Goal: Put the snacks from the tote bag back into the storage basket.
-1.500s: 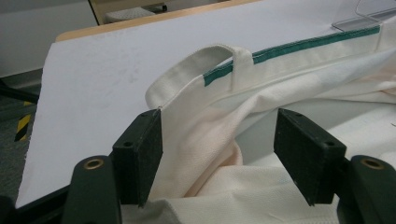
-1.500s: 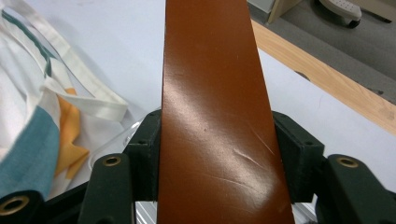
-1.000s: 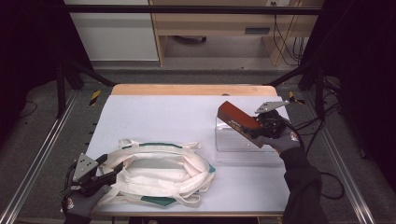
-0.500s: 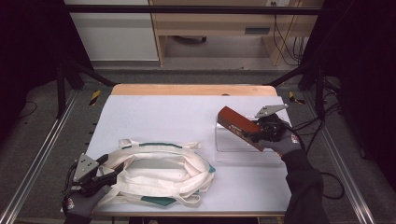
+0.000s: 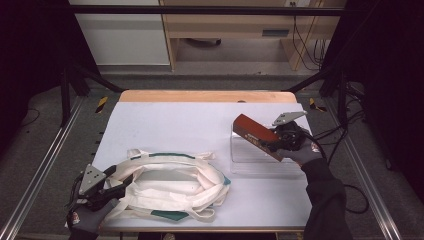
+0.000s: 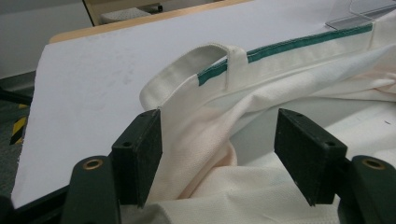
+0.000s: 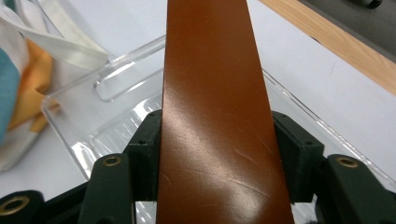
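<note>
A white tote bag [image 5: 170, 182] with green trim lies crumpled on the near left of the table. My left gripper [image 5: 120, 179] sits at the bag's left edge. In the left gripper view its jaws [image 6: 217, 144] stand wide apart with a fold of the bag's cloth [image 6: 289, 84] loosely between them, so it is open. My right gripper [image 5: 274, 147] is shut on a flat, glossy red-brown box [image 5: 252, 132], held tilted over a clear plastic tray [image 5: 250, 162]. In the right gripper view the pads [image 7: 217, 149] press both long edges of the box [image 7: 210, 70] above the tray [image 7: 116, 121].
The table [image 5: 175, 120] has a white cover and a wooden strip [image 5: 200, 96] along its far edge. Metal rails run down both sides. In the right gripper view a part of the bag [image 7: 18, 93] with a teal and orange print lies left of the tray.
</note>
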`<state>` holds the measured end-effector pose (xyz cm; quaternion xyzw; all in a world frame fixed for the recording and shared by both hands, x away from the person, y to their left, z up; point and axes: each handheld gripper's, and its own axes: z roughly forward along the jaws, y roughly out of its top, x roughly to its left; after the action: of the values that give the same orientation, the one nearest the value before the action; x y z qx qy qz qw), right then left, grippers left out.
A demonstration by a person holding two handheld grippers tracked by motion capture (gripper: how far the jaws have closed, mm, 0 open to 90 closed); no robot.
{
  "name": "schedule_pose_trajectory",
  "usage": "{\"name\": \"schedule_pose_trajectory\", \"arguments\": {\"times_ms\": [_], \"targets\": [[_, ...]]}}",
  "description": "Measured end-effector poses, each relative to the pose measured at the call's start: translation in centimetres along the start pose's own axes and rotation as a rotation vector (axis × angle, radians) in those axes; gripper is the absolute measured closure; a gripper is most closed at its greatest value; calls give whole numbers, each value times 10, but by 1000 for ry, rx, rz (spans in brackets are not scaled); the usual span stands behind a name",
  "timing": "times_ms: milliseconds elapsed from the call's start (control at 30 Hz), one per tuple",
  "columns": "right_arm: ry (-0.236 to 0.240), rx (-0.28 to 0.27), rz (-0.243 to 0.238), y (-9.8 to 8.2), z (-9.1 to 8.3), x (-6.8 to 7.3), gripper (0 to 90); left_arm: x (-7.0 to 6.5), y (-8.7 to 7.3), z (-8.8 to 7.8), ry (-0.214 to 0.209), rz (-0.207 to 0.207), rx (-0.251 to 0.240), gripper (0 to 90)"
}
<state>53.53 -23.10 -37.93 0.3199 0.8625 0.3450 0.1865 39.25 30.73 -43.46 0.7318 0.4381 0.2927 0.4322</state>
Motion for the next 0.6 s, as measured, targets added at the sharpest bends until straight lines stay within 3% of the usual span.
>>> {"name": "schedule_pose_trajectory", "arguments": {"times_ms": [600], "targets": [[28, 36, -33, -7, 7, -1, 434, 0, 0, 0, 1, 5, 2, 321]]}}
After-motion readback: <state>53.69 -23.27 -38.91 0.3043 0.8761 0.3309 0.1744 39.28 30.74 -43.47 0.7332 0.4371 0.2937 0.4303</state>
